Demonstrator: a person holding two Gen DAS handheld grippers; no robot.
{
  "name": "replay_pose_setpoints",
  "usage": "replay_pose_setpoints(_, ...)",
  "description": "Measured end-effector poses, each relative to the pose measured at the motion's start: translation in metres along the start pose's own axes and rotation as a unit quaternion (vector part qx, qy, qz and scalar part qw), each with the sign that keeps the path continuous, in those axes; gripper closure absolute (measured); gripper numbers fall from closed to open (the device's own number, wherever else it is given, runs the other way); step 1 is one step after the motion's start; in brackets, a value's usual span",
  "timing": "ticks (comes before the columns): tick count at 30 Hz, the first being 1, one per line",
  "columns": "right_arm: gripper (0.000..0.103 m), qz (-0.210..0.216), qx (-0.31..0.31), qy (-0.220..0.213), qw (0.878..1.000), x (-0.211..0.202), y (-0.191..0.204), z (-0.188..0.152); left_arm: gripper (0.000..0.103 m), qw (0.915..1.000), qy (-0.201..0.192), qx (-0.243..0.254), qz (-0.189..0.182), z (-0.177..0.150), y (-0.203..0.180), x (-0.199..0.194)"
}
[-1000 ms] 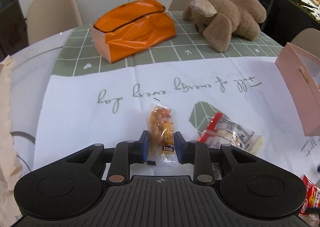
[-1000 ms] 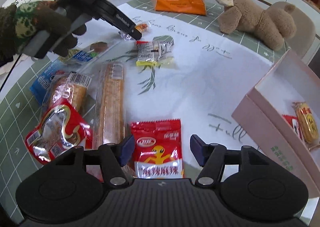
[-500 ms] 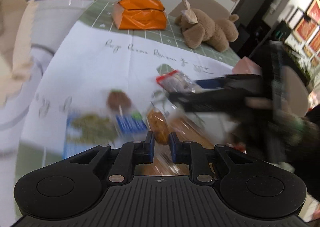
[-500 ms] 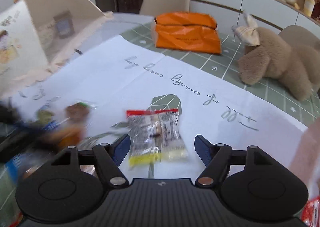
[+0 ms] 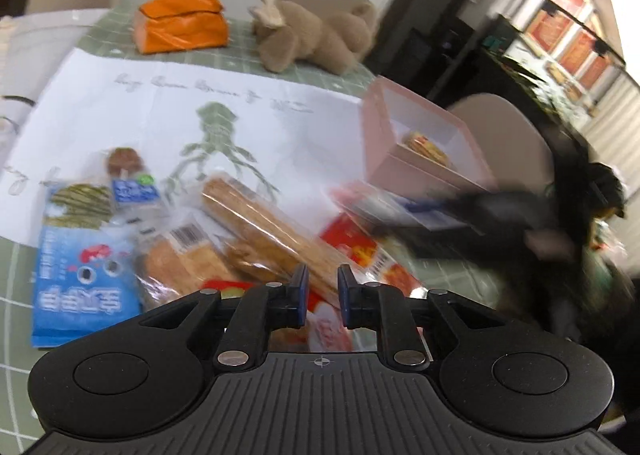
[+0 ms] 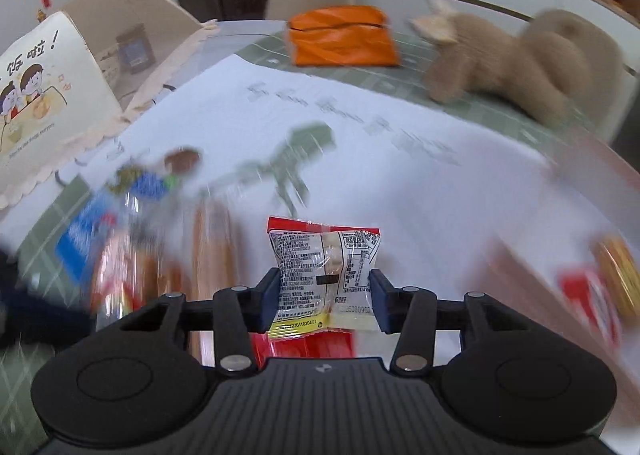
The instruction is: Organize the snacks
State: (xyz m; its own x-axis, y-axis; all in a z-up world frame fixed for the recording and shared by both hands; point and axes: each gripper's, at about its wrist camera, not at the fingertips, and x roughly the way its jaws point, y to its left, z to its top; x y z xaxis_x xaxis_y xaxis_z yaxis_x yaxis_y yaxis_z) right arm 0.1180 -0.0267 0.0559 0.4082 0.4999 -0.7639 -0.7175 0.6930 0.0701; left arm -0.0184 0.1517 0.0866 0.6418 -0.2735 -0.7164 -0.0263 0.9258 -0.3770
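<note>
Crinkly clear snack packet with red top edge point(image 6: 325, 271) sits clamped in the right gripper point(image 6: 324, 301). Left gripper point(image 5: 321, 297) hangs nearly closed, gripping nothing, above a long glossy biscuit pack point(image 5: 264, 227).

Right gripper point(image 5: 460, 211) motion-blurred — pink box point(image 6: 560, 255) smeared, edge-cropped.
</note>
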Motion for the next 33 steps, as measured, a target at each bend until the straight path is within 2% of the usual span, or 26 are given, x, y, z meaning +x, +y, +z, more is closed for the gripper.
replay_pose_setpoints(2,0.057,-0.022,0.013,0.001,1.0,-0.021,-0.011,-0.027,0.082,0.9984,-0.006,-0.043,0.038,0.006,0.008,0.003)
replay_pose_setpoints(4,0.057,-0.063,0.019,-0.001,0.998,-0.038,-0.018,-0.056,0.082,0.9927,0.002,-0.103,0.062,0.012,0.023,0.014)
replay_pose_setpoints(6,0.057,-0.1,0.038,0.002,0.994,-0.05,-0.027,-0.082,0.082,0.9862,0.016,-0.148,0.072,0.019,0.034,0.031)
replay_pose_setpoints(8,0.054,-0.119,0.062,0.005,0.991,-0.055,-0.036,-0.1,0.08,0.9825,0.025,-0.169,0.073,0.024,0.038,0.047)
replay_pose_setpoints(10,0.043,-0.133,0.088,0.007,0.987,-0.058,-0.042,-0.116,0.078,0.9838,0.035,-0.154,0.086,0.027,0.031,0.063)
replay_pose_setpoints(11,0.041,-0.138,0.099,0.007,0.985,-0.059,-0.043,-0.123,0.078,0.986,0.035,-0.135,0.092,0.029,0.025,0.068)
replay_pose_setpoints(14,0.033,-0.151,0.114,-0.006,0.982,-0.064,-0.044,-0.139,0.077,0.9911,0.036,-0.049,0.118,0.033,0.004,0.078)
replay_pose_setpoints(18,0.027,-0.156,0.14,-0.025,0.977,-0.067,-0.044,-0.15,0.076,0.9867,0.046,0.048,0.149,0.028,-0.014,0.086)
replay_pose_setpoints(22,0.022,-0.16,0.145,-0.035,0.976,-0.068,-0.042,-0.153,0.074,0.9793,0.07,0.041,0.186,0.027,-0.006,0.091)
replay_pose_setpoints(25,0.02,-0.162,0.147,-0.039,0.975,-0.066,-0.04,-0.152,0.072,0.9821,0.065,0.01,0.177,0.024,0.003,0.088)
replay_pose_setpoints(29,0.019,-0.163,0.148,-0.043,0.975,-0.066,-0.04,-0.153,0.066,0.9843,0.058,-0.005,0.167,0.027,0.008,0.092)
replay_pose_setpoints(33,0.017,-0.162,0.146,-0.046,0.975,-0.065,-0.039,-0.153,0.07,0.9835,0.054,0.002,0.173,0.031,0.008,0.095)
